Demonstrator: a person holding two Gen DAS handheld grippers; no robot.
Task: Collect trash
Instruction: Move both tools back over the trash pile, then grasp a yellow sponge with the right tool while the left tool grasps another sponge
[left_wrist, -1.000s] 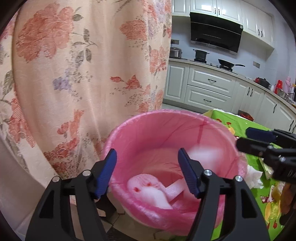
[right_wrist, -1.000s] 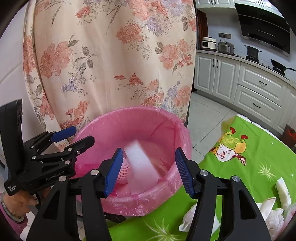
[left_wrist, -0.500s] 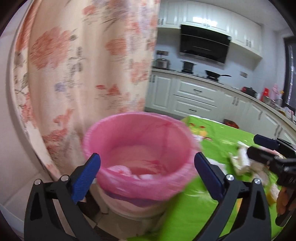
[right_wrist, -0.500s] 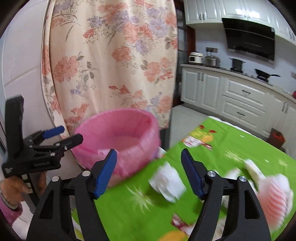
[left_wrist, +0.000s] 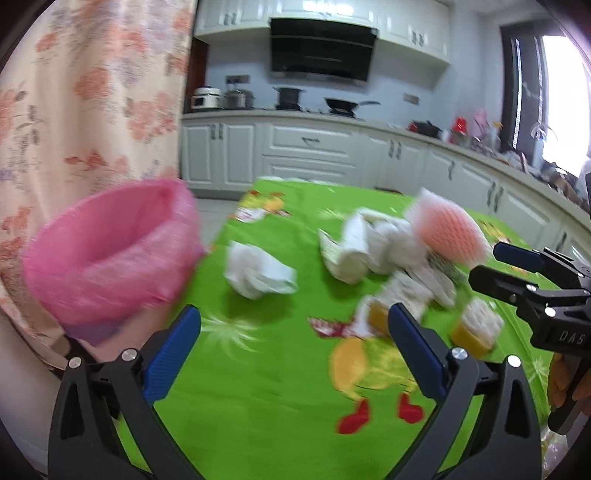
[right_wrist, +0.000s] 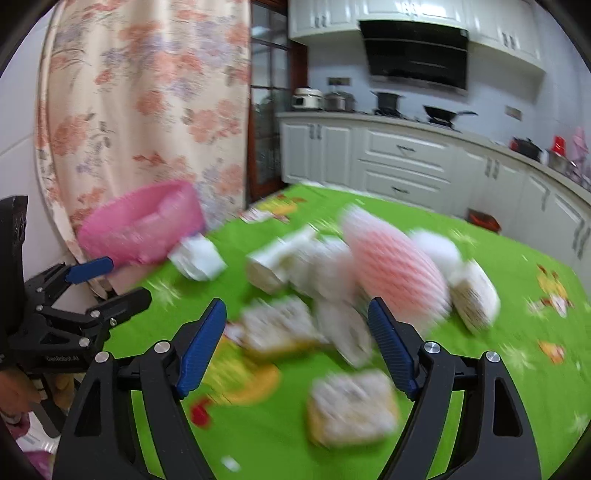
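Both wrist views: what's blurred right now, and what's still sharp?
Left wrist view: the pink-lined bin and crumpled tissue are motion-smeared; the left gripper is crisp. Right wrist view: the pink foam net and scraps are smeared; the right gripper stays sharp.

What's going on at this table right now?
A person is clearing trash with two handheld grippers. Both the left gripper and the right gripper are open and empty over the green tablecloth. Crumpled tissues and a pink foam net lie uncollected beside the pink-lined bin.
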